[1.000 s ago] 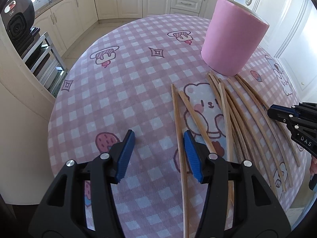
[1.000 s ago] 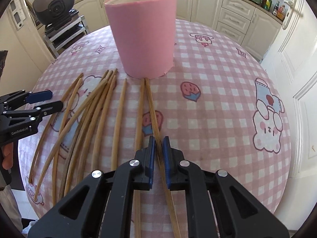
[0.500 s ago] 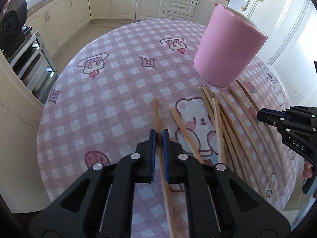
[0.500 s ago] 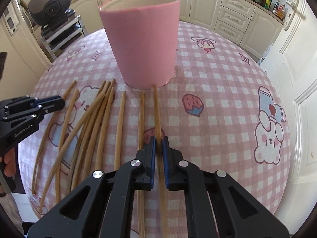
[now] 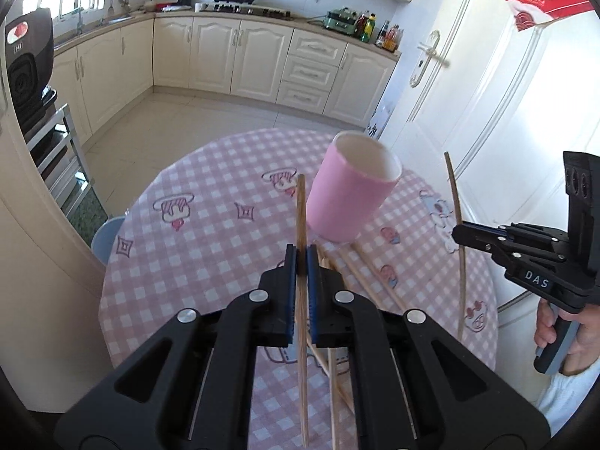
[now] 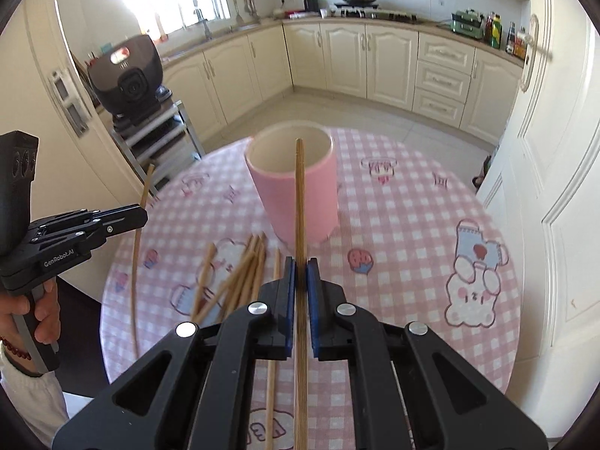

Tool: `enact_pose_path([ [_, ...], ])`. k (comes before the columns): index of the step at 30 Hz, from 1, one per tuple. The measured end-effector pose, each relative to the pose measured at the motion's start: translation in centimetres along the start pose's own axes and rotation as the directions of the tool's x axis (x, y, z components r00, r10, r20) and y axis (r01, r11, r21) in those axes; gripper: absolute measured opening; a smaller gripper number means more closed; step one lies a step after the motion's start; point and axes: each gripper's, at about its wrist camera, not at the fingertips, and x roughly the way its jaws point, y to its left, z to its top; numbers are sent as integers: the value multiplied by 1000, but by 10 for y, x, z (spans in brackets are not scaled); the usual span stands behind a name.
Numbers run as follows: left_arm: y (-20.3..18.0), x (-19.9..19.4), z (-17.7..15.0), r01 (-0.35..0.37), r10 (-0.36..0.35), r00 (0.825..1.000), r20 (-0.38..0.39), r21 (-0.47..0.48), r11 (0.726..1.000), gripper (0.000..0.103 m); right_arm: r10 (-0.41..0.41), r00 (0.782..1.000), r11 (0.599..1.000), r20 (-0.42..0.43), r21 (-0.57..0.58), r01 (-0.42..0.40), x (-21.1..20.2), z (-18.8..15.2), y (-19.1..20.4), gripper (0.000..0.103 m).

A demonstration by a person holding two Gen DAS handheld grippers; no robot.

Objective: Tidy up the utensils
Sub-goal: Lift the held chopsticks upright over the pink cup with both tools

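A pink cylindrical holder (image 5: 350, 197) (image 6: 296, 191) stands open-topped on the round table. My left gripper (image 5: 301, 258) is shut on one wooden chopstick (image 5: 300, 210), held above the table, its tip left of the holder. My right gripper (image 6: 300, 270) is shut on another chopstick (image 6: 299, 195), its tip in front of the holder's mouth. Each gripper shows in the other's view, the right (image 5: 463, 233) and the left (image 6: 140, 215), each with its stick upright. Several more chopsticks (image 6: 240, 277) (image 5: 369, 277) lie on the table before the holder.
The table carries a pink checked cloth with cartoon prints (image 6: 412, 225). A rack with a black appliance (image 6: 129, 78) stands to the left of the table. White doors (image 5: 487, 112) stand close on the right. Kitchen cabinets line the back.
Both grippers have risen from the table, each lifting its chopstick clear of the cloth. The left gripper, open a second ago, closed on its stick before lifting.
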Motion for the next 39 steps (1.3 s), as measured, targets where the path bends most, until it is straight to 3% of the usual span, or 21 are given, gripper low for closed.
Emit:
enact_pose_path([
  [4,-11,-36,18,16,-16,992,121,2,1000,6,0,995,1000,103,-12,1,-27,12,8,5],
  [13,-40,-70,57,49,-60,962,267,48,998,6,12,964,1000,266,-18,-7,-62,44,17,5],
  [22,-62,-71,99,12,-22,913,407,28,1000,6,-48,900,999,433,38,35,-84,85,19,5],
  [28,-68,-67,107,43,-51,885,464,29,999,6,-66,868,996,492,80,31,-83,98,12,5],
  [32,-70,-53,109,13,-29,875,483,35,999,6,-71,875,996,479,87,33,-68,97,8,5],
  [39,-69,-20,101,6,-27,899,437,48,999,6,-71,907,995,415,88,37,-39,89,3,5],
])
